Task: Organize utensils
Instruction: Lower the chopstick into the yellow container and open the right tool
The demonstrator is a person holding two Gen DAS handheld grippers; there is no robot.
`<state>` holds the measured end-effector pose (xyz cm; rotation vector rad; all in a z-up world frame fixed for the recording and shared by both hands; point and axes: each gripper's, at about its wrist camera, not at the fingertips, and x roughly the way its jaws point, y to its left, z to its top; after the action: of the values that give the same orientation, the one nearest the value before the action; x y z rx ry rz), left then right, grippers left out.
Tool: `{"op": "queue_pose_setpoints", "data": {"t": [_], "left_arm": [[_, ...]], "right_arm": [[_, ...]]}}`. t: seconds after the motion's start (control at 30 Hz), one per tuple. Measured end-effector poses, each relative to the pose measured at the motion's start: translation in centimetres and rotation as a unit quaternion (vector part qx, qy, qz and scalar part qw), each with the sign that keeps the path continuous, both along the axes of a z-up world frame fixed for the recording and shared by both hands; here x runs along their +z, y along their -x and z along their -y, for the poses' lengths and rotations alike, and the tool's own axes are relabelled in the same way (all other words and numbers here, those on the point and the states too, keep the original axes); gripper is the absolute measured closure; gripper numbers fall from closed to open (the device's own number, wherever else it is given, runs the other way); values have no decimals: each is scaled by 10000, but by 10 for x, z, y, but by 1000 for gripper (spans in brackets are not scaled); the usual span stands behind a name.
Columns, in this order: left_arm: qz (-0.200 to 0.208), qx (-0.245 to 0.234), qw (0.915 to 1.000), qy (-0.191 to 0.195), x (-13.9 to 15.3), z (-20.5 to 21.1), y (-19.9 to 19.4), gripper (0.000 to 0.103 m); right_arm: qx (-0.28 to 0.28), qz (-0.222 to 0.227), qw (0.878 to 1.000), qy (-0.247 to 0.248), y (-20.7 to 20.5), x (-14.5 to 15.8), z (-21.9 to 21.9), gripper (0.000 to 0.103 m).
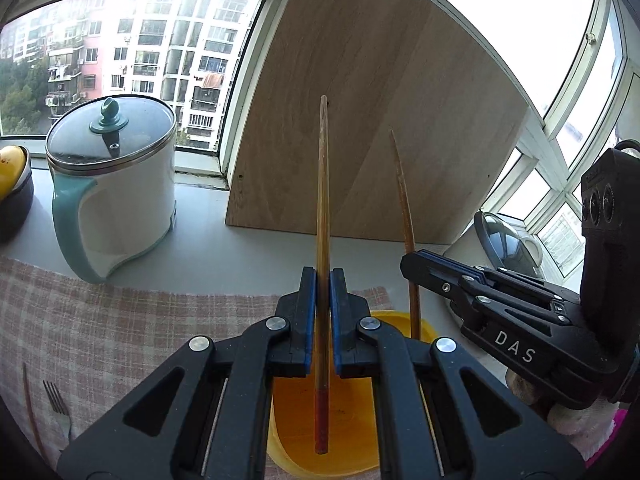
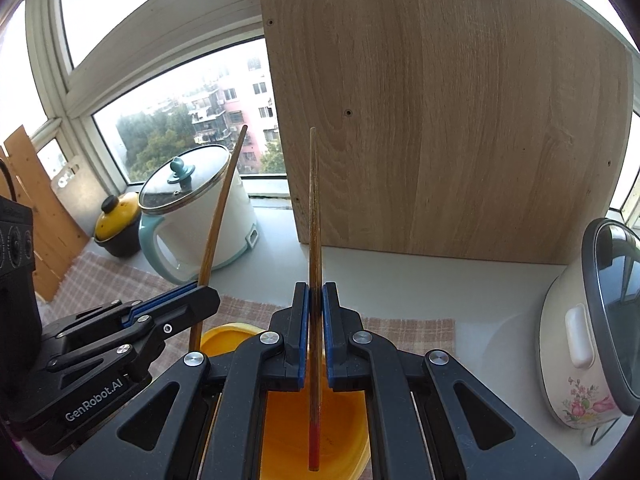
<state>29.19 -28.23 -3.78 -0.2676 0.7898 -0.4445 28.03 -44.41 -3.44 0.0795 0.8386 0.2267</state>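
I have a chopstick (image 1: 322, 216) in the left gripper (image 1: 323, 320), another (image 2: 315, 216) in the right gripper (image 2: 316, 332), jaws clamped; next I lower both into the cup (image 1: 424, 330) at 6 o'clock

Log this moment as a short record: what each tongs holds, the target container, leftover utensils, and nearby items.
left tongs: shut on a chopstick, held upright, red end down
right tongs: shut on a second chopstick, also upright, red end down
container: yellow cup below both tongs; both red ends hang over its opening
still on the cloth: fork on the plaid cloth, with a thin wooden stick beside it
nearby: white kettle with teal handle, wooden board, floral cooker
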Motion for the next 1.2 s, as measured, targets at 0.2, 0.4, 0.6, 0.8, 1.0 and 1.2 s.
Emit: {"op": "queue_pose_setpoints", "data": {"t": [0.2, 0.4, 0.6, 0.8, 1.0, 1.2], "left_arm": [[-24, -59, 10000, -59, -5, -1, 4, 98], [-51, -76, 9999, -61, -4, -3, 5, 98], [-39, -114, 9999, -95, -4, -4, 7, 98], [-72, -203, 9996, -207, -6, -2, 10, 98], [7, -256, 9992, -300, -1, -5, 19, 83], [91, -240, 9991, -330, 5, -16, 32, 83]], "right_arm": [[-4, -46, 10000, 71, 4, -9, -2, 98], [-41, -91, 9999, 53, 5, -12, -2, 98], [-73, -144, 9999, 57, 9, -14, 0, 98], [-126, -160, 9997, 149, 13, -15, 1, 98], [-263, -117, 9994, 170, 21, -10, 5, 59], [-320, -47, 9992, 230, 33, -4, 4, 58]]}}
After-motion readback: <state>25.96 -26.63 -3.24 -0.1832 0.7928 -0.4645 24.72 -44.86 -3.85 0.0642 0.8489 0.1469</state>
